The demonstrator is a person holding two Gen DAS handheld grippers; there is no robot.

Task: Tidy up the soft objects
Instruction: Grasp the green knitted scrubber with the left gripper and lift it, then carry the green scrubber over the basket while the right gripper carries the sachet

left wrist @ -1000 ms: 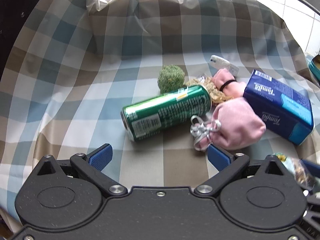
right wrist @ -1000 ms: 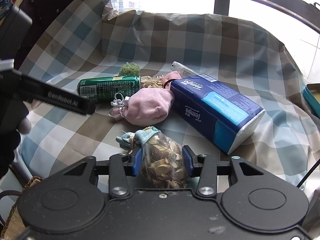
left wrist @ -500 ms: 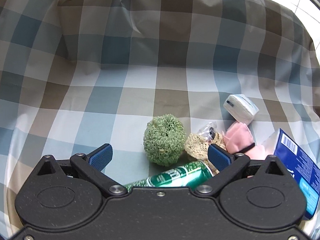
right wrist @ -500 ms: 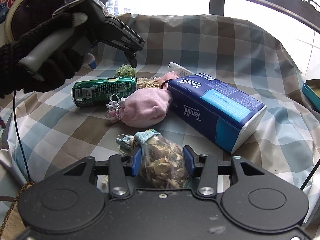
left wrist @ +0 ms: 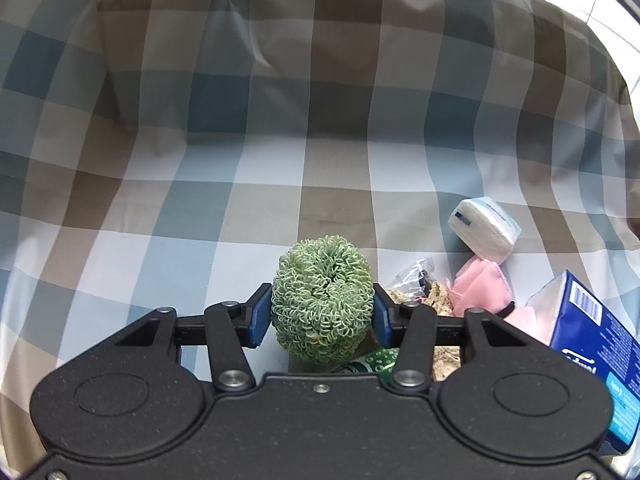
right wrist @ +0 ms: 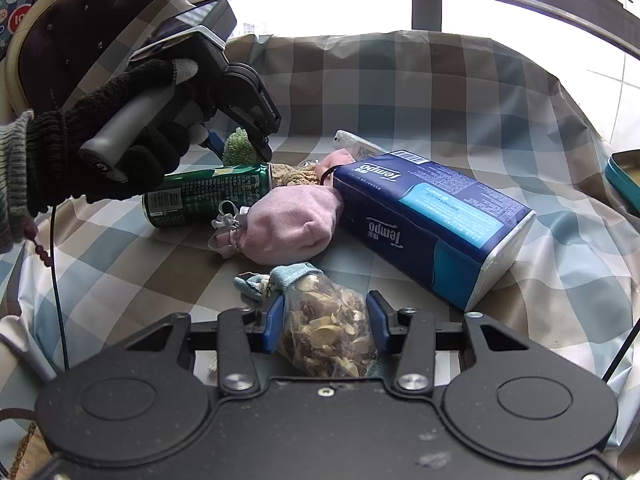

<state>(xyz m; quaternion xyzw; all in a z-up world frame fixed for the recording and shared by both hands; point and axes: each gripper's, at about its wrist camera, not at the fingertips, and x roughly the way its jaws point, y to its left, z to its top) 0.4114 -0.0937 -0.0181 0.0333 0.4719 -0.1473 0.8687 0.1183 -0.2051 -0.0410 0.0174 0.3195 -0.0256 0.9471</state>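
My left tongs (left wrist: 322, 314) have just been closing around a green curly scrubber ball (left wrist: 322, 300), and the blue pads now press it from the nine and three o'clock sides, so I judge the grip is made with the ball apparently not yet lifted off the checked cloth (left wrist: 200, 200) covering the desk. In the right wrist view a gloved hand (right wrist: 100, 160) holds that tool at ten o'clock, angled down so the pads straddle the ball just behind a fallen green can (right wrist: 208, 194). My right tongs (right wrist: 324, 322) are clamped on a clear pouch of dried petals (right wrist: 328, 332) at six o'clock, kept low, probably to keep it out of the way while the left side works. At centre lies a pink drawstring pouch (right wrist: 292, 224), touching a blue Tempo tissue pack (right wrist: 432, 216) toward three o'clock. A small white tissue packet (left wrist: 484, 230) sits at two o'clock in the left view, apart from the pile.
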